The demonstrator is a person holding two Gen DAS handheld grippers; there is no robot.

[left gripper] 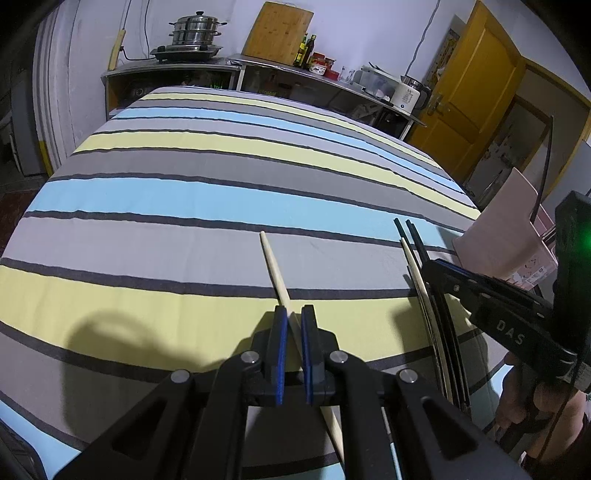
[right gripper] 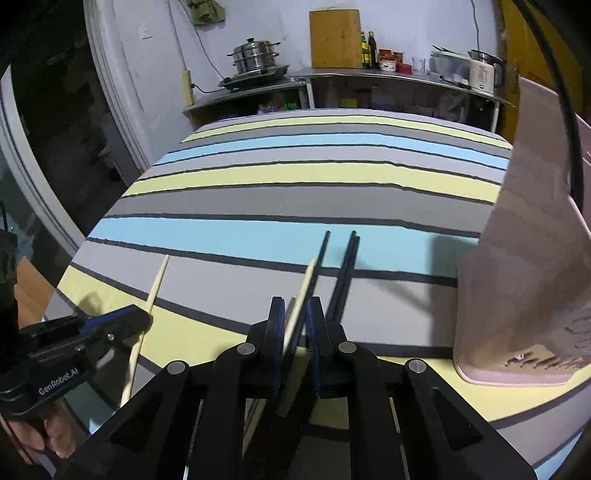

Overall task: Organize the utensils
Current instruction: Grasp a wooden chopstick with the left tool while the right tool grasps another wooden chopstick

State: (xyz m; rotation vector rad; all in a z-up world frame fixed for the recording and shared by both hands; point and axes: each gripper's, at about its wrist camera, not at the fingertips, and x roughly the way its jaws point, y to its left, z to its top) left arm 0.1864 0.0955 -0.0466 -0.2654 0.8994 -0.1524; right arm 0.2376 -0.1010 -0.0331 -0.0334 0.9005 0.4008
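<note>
Room: kitchen corner, a steamer pot [left gripper: 197, 27] and a cutting board [left gripper: 279, 33] on the far counter; up close, a table under a striped cloth [left gripper: 221, 192].

Left wrist view, left tongs [left gripper: 293, 317]: clamped on one pale chopstick [left gripper: 273, 266]. Its thin end runs forward over the cloth, its thick end passes back under the jaws.

Left wrist view, bundle: to the right a pale stick [left gripper: 415, 266] and several black chopsticks [left gripper: 413, 236] lie close together under the right tongs [left gripper: 430, 264]. A pink holder [left gripper: 506, 229] stands just beyond them at the table's right edge.

Right wrist view, right tongs [right gripper: 297, 308]: closed on the pale stick [right gripper: 304, 286] of the bundle, with a black chopstick [right gripper: 321, 254] pressed in beside it. Whether the other black pair [right gripper: 347, 266] is gripped too, I cannot tell; it runs just beside the right jaw.

Right wrist view, surroundings: the holder [right gripper: 528, 280] stands near on the right. The left tongs [right gripper: 144, 317] hold their chopstick [right gripper: 157, 280] well apart to the left.

Step, as I judge it: gathering chopsticks for the holder.

Doing it well: keep both grips firm and near mid-length so no stick swings. Lift the bundle level so loose black ones do not slide out. Tip the ends down over the holder's mouth before letting go. Bring the left stick in afterwards, not crossing the right tongs.
</note>
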